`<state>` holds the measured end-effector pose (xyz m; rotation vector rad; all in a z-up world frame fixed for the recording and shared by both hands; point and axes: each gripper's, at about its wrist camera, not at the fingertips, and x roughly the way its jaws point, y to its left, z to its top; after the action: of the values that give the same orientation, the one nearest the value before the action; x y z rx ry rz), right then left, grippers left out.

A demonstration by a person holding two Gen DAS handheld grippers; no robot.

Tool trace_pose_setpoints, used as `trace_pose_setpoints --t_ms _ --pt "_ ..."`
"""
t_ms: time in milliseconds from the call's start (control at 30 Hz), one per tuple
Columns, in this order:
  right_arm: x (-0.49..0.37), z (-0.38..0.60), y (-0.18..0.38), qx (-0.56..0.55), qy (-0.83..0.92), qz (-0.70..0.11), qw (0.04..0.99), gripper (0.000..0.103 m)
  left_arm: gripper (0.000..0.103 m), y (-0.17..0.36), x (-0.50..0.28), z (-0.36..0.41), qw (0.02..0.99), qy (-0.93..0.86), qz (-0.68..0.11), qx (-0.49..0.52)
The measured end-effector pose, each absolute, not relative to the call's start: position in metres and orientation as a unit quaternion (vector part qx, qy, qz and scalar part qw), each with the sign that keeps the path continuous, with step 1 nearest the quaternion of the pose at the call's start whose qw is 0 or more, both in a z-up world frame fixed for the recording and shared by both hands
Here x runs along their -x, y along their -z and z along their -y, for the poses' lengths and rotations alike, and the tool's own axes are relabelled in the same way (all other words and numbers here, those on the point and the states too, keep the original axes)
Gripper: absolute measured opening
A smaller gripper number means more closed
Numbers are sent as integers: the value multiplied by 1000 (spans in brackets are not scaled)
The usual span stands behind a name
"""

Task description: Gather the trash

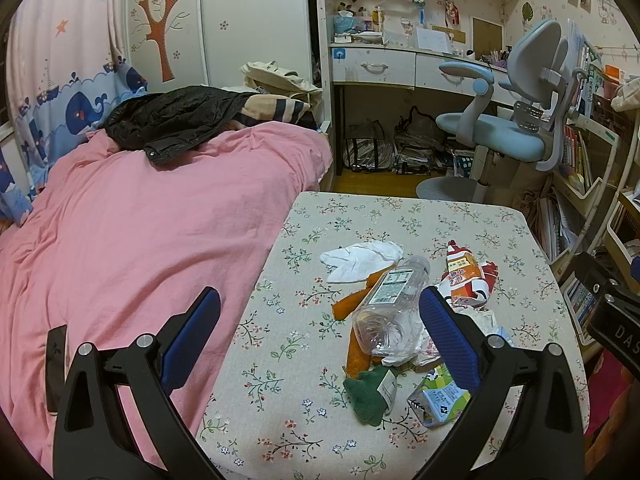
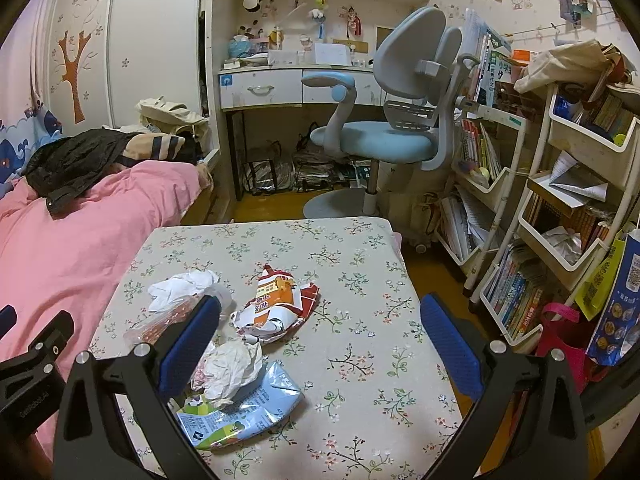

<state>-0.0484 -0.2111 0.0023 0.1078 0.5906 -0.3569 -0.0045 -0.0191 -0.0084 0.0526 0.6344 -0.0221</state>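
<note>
On the floral worktop [image 1: 400, 216] beside the pink bed [image 1: 140, 220], the trash is lying in one loose heap toward the near half: a clear plastic bottle [image 1: 390, 304] is resting across an orange wrapper [image 1: 354, 304], with a white tissue [image 1: 360, 260] behind it, a red-and-orange snack packet [image 2: 276, 304] to the right, a crumpled paper ball [image 2: 232, 364], a flattened blue-and-green carton [image 2: 240, 412] nearest the cameras, and a green fabric piece [image 1: 370, 396] by the carton.

The left hand-held gripper [image 1: 320, 328] is hovering with its jaws spread wide and nothing between them; the right hand-held gripper [image 2: 320, 332] is likewise standing wide and gripping nothing.

Risks, as I judge them: the bottle is looking round and slick, so a pinch off its middle could be squirting it sideways, and it is lying close enough to the bed-side edge to roll off there. The pieces are overlapping, so closing on one is likely to be dragging a neighbour along or scattering the light tissue. The two tools are working the same small heap and could be knocking each other.

For room, the far half of the worktop is lying bare, giving space to approach from above. No bin or bag for the trash is showing clearly. To the right, the book racks [image 2: 560, 200] are crowding the worktop's edge; the chair [image 2: 392, 120] is standing well apart.
</note>
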Motion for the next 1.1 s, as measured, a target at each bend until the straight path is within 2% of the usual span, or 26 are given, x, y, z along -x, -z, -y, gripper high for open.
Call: trace_pose_setpoints --t_ms 1100 --pt "45 207 0 -47 177 -291 939 96 96 14 6 11 948 10 -318 -30"
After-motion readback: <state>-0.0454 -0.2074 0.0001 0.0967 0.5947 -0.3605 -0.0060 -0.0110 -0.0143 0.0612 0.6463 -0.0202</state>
